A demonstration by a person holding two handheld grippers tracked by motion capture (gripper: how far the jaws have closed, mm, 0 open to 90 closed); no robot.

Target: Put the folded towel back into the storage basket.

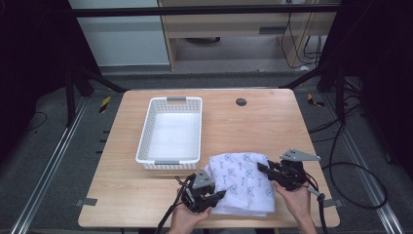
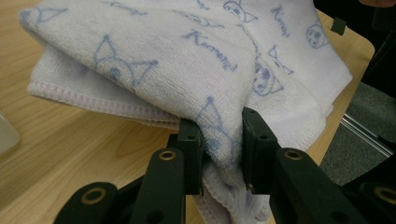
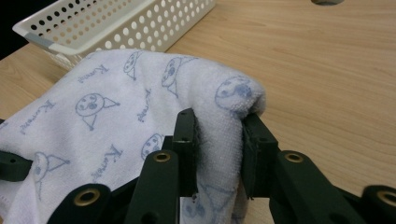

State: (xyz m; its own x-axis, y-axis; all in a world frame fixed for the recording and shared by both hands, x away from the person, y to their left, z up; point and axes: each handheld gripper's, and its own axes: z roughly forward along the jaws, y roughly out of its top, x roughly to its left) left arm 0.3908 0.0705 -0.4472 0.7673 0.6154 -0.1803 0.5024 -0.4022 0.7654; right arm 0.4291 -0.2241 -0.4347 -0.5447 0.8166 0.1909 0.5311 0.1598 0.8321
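Observation:
A white towel (image 1: 242,183) with blue cartoon prints lies folded on the wooden table near its front edge. My left gripper (image 1: 220,195) is at the towel's front left corner; in the left gripper view its jaws are shut on a fold of the towel (image 2: 187,60). My right gripper (image 1: 263,168) is at the towel's right edge, and the right gripper view shows its jaws pinching a rounded fold of the towel (image 3: 140,107). A hand holds each gripper from below.
An empty white perforated basket (image 1: 144,139) stands on the table just behind and left of the towel, also seen as the basket (image 3: 112,23) in the right gripper view. A round cable hole (image 1: 240,102) is at the back. Cables trail off the table's right side.

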